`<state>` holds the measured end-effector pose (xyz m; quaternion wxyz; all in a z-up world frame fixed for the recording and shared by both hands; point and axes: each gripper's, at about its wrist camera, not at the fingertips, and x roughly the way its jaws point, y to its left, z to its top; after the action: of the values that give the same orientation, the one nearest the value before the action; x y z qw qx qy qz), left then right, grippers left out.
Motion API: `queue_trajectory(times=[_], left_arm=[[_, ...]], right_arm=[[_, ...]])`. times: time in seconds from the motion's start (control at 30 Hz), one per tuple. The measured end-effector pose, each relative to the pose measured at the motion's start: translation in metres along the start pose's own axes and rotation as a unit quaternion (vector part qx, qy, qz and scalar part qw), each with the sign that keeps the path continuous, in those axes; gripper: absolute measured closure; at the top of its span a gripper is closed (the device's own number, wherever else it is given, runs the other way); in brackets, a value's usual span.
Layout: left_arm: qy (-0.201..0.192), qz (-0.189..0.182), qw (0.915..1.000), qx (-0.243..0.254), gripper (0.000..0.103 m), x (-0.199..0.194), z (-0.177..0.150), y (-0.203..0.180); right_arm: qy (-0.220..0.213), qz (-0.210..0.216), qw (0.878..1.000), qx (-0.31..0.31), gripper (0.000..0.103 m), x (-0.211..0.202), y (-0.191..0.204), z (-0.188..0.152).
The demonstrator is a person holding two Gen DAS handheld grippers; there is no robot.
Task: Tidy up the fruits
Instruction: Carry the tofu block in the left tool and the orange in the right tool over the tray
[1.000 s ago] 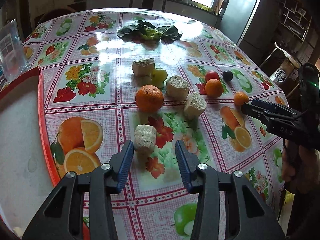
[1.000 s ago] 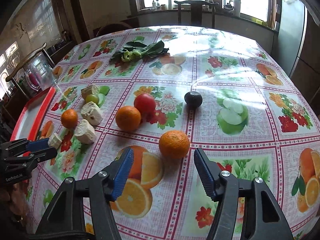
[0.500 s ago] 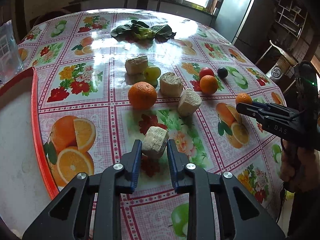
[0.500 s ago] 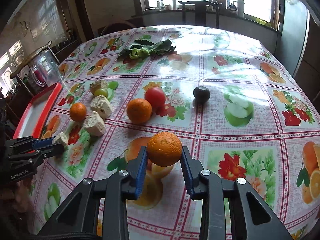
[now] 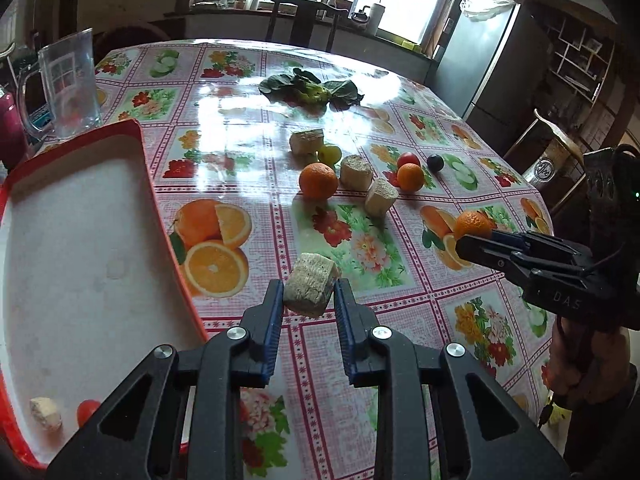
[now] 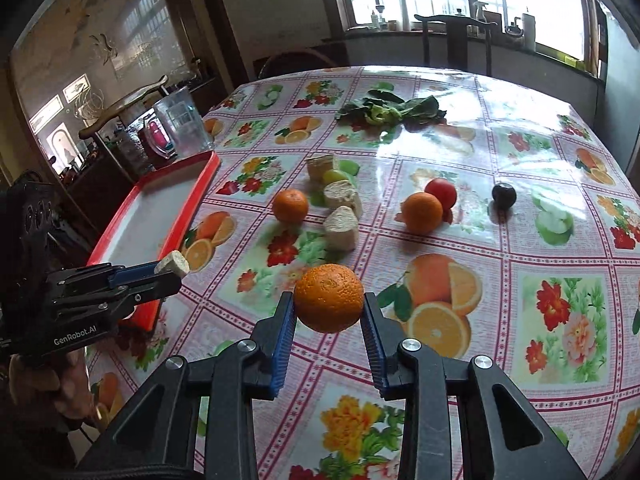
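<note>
My left gripper [image 5: 308, 296] is shut on a pale beige chunk [image 5: 310, 288] and holds it above the tablecloth, just right of the red-rimmed white tray [image 5: 72, 240]. The tray holds a small beige piece [image 5: 46, 413] and a small red fruit [image 5: 87, 411]. My right gripper [image 6: 329, 312] is shut on an orange [image 6: 329, 297], lifted off the table. On the table lie two more oranges [image 6: 291, 205] [image 6: 422, 213], a red fruit [image 6: 441, 192], a dark plum [image 6: 504, 194], a green fruit [image 6: 335, 176] and three beige chunks [image 6: 342, 227].
A clear plastic jug [image 5: 72, 84] stands beyond the tray at the table's left edge. Leafy greens [image 5: 312, 90] lie at the far middle of the table. Chairs and a fridge [image 5: 484, 64] stand around the table.
Both grippers closed on their items and lifted them: the left took the beige chunk and moved toward the tray, the right took the orange off the table.
</note>
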<state>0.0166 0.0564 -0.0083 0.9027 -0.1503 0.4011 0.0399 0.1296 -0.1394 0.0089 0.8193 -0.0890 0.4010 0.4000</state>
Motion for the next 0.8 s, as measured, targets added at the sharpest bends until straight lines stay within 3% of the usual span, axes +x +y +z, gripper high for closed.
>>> queue_trajectory(times=[0.8], left_arm=[[-0.042, 0.034, 0.9964, -0.065, 0.080, -0.057, -0.031, 0.066]], right_arm=[[0.018, 0.073, 0.995, -0.062, 0.070, 0.018, 0.103, 0.003]])
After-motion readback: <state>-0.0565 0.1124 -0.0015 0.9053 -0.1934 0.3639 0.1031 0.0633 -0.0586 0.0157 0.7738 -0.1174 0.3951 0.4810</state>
